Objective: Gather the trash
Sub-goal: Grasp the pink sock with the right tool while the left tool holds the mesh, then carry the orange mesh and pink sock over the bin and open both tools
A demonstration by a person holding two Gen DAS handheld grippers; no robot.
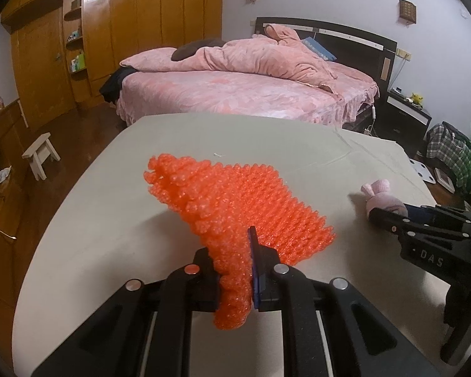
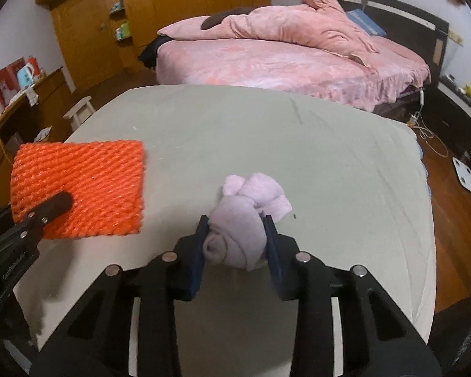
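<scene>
Left claw (image 1: 235, 270) hiding orange foam net's (image 1: 235, 201) pinched corner.

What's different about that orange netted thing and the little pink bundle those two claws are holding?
The orange foam net is a flat, bumpy, bright sheet; the pink sock bundle is a soft, pale, rolled lump. The net is the larger. The net is pinched at one corner by the left gripper and sticks up off the table; the bundle sits between the right gripper pads, down at the tabletop. Both are held.

Orange foam net (image 1: 235, 207) hangs lifted; rolled pale pink sock (image 2: 238, 235) rests on the table.
</scene>
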